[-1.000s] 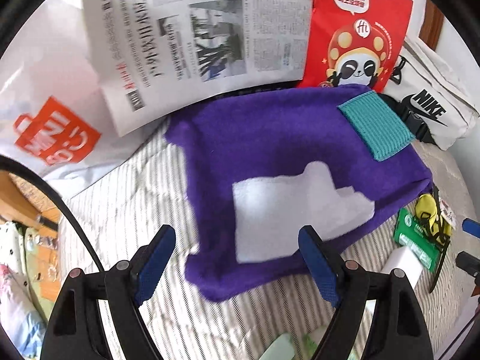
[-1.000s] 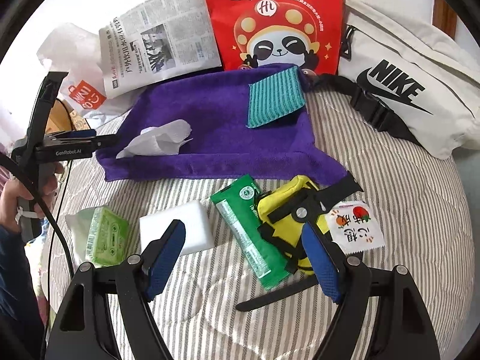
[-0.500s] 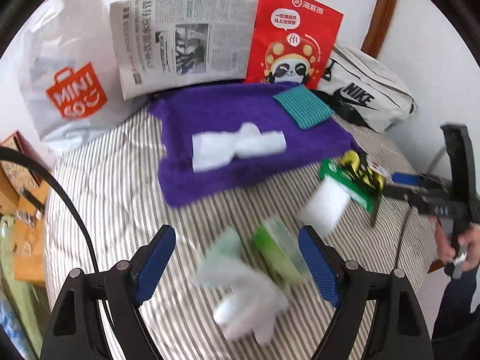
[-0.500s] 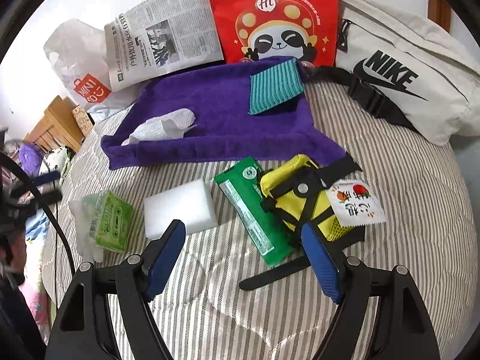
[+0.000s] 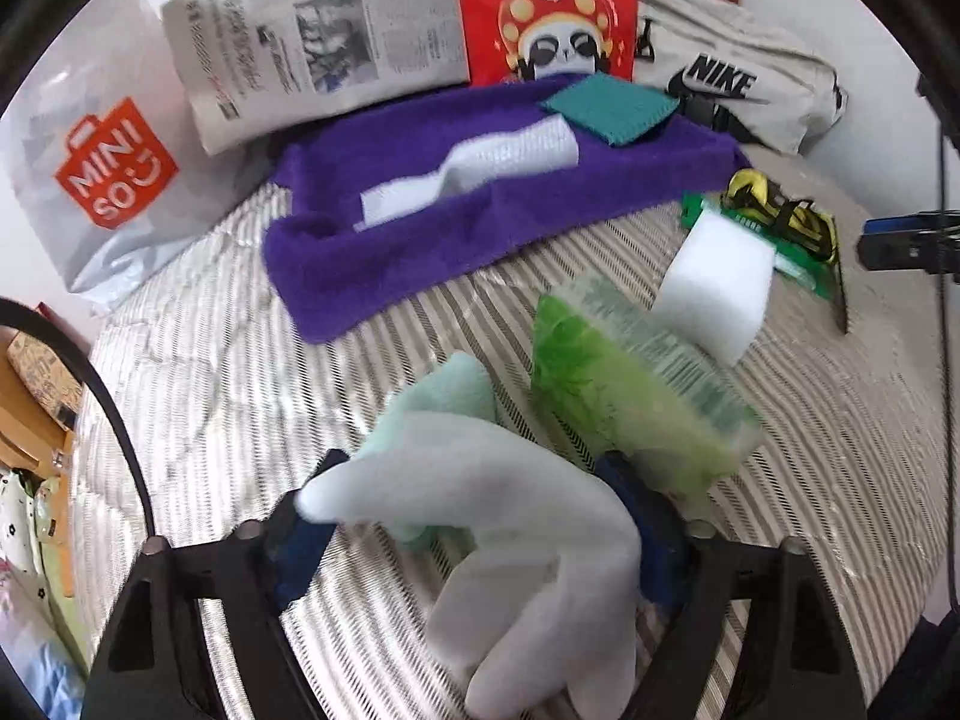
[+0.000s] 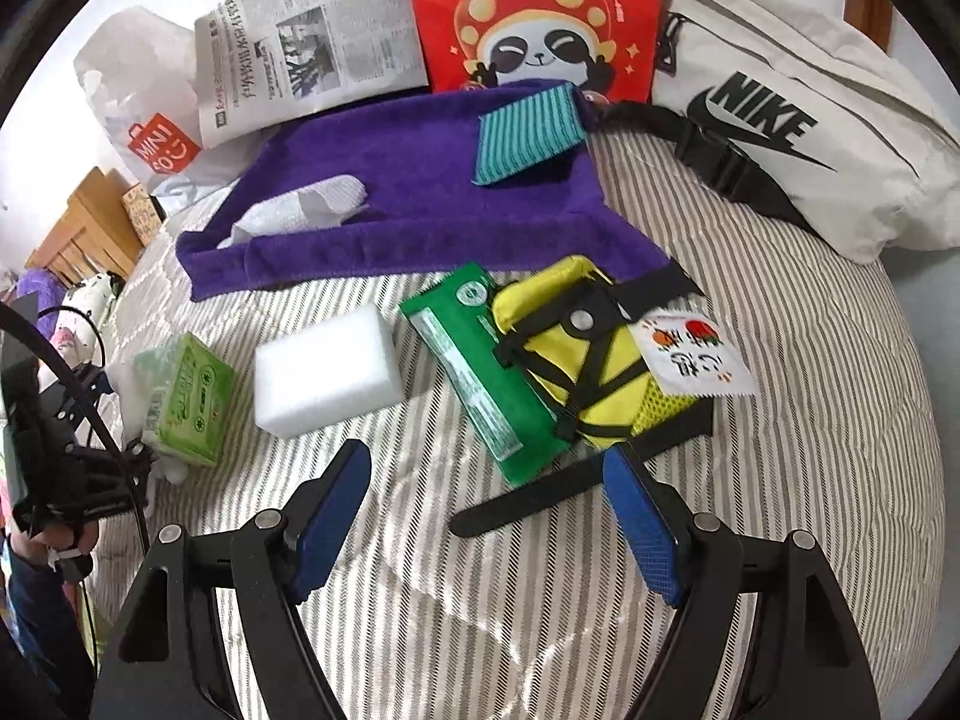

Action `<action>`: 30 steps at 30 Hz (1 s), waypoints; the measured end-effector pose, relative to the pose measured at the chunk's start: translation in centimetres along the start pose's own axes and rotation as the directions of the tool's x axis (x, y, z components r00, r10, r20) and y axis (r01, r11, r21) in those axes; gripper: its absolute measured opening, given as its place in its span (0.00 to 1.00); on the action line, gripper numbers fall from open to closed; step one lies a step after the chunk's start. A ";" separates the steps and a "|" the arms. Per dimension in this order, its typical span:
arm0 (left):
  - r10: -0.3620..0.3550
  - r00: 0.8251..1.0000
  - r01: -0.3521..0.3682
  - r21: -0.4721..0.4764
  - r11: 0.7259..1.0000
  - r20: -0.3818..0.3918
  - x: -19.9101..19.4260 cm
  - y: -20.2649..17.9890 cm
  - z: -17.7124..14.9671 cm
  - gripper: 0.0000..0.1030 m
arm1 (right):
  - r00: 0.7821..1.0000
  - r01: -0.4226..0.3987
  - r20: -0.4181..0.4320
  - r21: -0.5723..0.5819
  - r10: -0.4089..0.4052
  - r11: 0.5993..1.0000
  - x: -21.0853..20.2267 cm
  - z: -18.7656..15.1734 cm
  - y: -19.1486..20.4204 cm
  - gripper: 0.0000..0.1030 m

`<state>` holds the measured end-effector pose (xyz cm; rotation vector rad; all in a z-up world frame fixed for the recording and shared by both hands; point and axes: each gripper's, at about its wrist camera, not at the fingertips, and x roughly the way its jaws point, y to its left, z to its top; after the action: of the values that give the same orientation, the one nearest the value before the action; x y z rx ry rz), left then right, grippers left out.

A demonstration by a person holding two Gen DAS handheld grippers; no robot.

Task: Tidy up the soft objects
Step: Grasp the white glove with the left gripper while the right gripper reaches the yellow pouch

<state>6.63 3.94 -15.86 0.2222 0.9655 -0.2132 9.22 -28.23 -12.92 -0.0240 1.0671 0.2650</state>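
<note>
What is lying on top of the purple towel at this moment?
On the purple towel lie a crumpled white tissue near its left front edge and a teal striped cloth near its back right corner. Whatever is under the towel is covered.

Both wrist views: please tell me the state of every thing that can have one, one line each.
Left claw: open, fingers around the white glove.
Right claw: open, empty, above the bedcover.
White glove: limp, lying between the left fingers.
Purple towel: spread flat.
Teal cloth: folded, on the towel.
White tissue: crumpled, on the towel.
White sponge: lying flat, untouched.
Yellow pouch: closed, straps loose.
</note>
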 end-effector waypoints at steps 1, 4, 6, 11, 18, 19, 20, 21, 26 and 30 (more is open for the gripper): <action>-0.028 1.000 0.028 -0.007 1.000 0.000 0.2 0.0 0.0 0.44 | 1.000 0.007 -0.003 0.000 -0.007 1.000 0.1 -0.1 -0.1 0.77; -0.089 0.996 0.089 -0.076 0.993 0.009 -0.1 1.2 -0.1 0.19 | 1.000 0.021 -0.006 -0.001 -0.021 1.000 0.3 -0.3 -0.4 0.77; -0.110 0.994 0.110 -0.117 0.987 0.008 -0.4 2.0 -0.3 0.16 | 0.999 0.032 -0.005 -0.002 -0.032 0.999 0.6 -0.1 -0.5 0.77; -0.115 0.993 0.113 -0.169 0.979 0.002 -1.6 3.1 -1.2 0.16 | 0.997 0.080 0.021 0.010 -0.080 0.997 1.3 1.1 -1.7 0.77; -0.124 0.992 0.119 -0.177 0.977 -0.020 -1.1 2.7 -1.7 0.16 | 0.989 0.150 -0.006 -0.072 -0.151 0.986 4.4 2.8 -2.3 0.77; -0.118 0.993 0.113 -0.173 0.979 -0.021 -1.1 2.5 -1.7 0.17 | 0.986 0.163 -0.007 -0.092 -0.164 0.982 4.8 2.9 -2.2 0.77; -0.114 0.993 0.109 -0.169 0.980 -0.021 -1.1 2.4 -1.7 0.17 | 0.982 0.189 -0.005 -0.118 -0.191 0.975 5.2 3.0 -2.0 0.77; -0.116 0.993 0.111 -0.168 0.980 -0.024 -1.1 2.3 -1.6 0.17 | 0.979 0.204 0.000 -0.133 -0.206 0.970 5.4 3.0 -1.9 0.77; -0.120 0.992 0.113 -0.155 0.981 -0.031 -1.0 2.0 -1.4 0.17 | 0.983 0.181 0.026 -0.145 -0.180 0.973 6.1 3.5 -2.3 0.59; -0.115 0.993 0.110 -0.150 0.983 -0.029 -1.0 2.0 -1.5 0.18 | 0.993 0.117 0.024 -0.113 -0.115 0.987 5.0 3.6 -3.0 0.38</action>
<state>5.48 6.30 -15.68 0.0352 1.0271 -0.2406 15.20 -29.56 -15.82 -0.1859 1.0279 0.2204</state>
